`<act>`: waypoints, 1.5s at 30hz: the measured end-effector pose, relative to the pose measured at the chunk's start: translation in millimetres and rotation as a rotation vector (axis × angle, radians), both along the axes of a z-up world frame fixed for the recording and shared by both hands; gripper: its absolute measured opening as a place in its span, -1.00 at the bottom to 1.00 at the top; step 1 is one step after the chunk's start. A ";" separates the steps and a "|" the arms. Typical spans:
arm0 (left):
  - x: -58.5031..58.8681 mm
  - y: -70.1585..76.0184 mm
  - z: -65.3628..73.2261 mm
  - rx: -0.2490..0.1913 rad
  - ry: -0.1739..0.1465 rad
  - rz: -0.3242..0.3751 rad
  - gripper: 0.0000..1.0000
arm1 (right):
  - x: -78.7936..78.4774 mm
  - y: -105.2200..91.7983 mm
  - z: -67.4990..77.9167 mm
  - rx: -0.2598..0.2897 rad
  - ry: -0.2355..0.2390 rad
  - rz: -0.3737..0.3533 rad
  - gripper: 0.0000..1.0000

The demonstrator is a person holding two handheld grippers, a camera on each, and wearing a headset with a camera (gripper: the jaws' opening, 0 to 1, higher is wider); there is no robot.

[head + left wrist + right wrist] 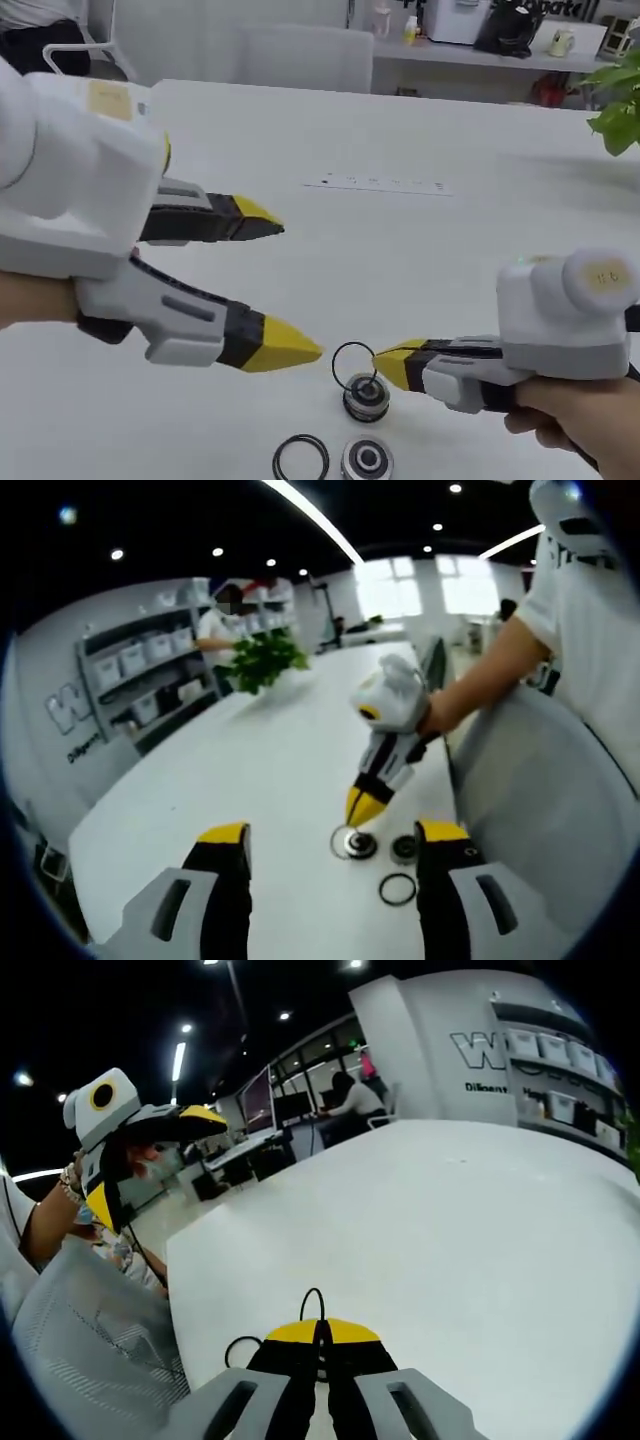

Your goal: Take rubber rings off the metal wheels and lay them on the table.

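At nine o'clock in the head view, left gripper (300, 290): released, jaws spread wide, nothing between them, held above the table (430, 260) and well apart from the work. Likely parked there to leave the other tool room, or kept ready to steady a wheel.

Down at six o'clock, loose ring (300, 457): flat on the table, already off, just beside the lower wheel (367, 460) at its nine o'clock. Probably laid close by to keep finished rings together and out of the working line.

At twelve o'clock of the lower wheel, upper wheel (366, 397), lying flat. Over it, pinched ring (352, 365), standing on edge with its bottom at the wheel's top. Cannot tell whether fully free or caught at that lower edge. Raised like that, in all likelihood, from being peeled up at one side rather than pulled straight off.

Reaching in from three o'clock, right gripper (385, 362): clenched on the pinched ring's right-hand edge, tips low and nearly level with the table. Borne out in the right gripper view: jaws pressed together, thin black loop rising between the yellow tips. Low, flat approach presumably chosen to catch thin rubber without knocking the wheel.

Next, as a guess: lift clear, then set down beside the loose ring.
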State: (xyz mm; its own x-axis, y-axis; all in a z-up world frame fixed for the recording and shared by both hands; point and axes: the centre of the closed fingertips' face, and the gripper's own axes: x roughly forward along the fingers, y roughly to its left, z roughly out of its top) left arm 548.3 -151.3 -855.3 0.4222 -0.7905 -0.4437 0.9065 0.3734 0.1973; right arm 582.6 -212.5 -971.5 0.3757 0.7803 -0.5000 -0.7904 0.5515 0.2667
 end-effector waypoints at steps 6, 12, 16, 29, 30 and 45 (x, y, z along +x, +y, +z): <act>-10.0 11.4 2.2 -0.006 0.001 0.023 0.34 | -3.2 4.6 1.5 0.010 0.003 0.013 -1.00; -18.6 16.8 -1.1 -0.009 0.007 0.030 0.36 | -6.4 9.5 3.2 0.018 0.006 0.023 -1.00; -23.8 21.8 -7.5 -0.014 0.023 0.049 0.38 | -9.1 12.9 4.1 0.021 0.008 0.035 -1.00; -36.0 45.3 -31.4 -0.028 0.081 0.149 0.53 | -17.7 23.5 8.9 0.041 0.019 0.065 -1.00; -38.2 45.7 -33.3 -0.041 0.093 0.155 0.55 | -18.4 24.5 9.3 0.044 0.021 0.067 -1.00; -57.5 50.9 -66.5 -0.056 0.169 0.205 0.55 | -41.0 41.2 5.3 0.056 0.079 0.133 -1.00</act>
State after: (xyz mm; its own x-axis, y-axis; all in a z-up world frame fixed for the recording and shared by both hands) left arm 490.8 -100.3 -921.8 0.4996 -0.7217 -0.4791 0.8292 0.5584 0.0234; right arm 541.6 -171.3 -966.2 0.2288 0.8481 -0.4778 -0.8308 0.4259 0.3583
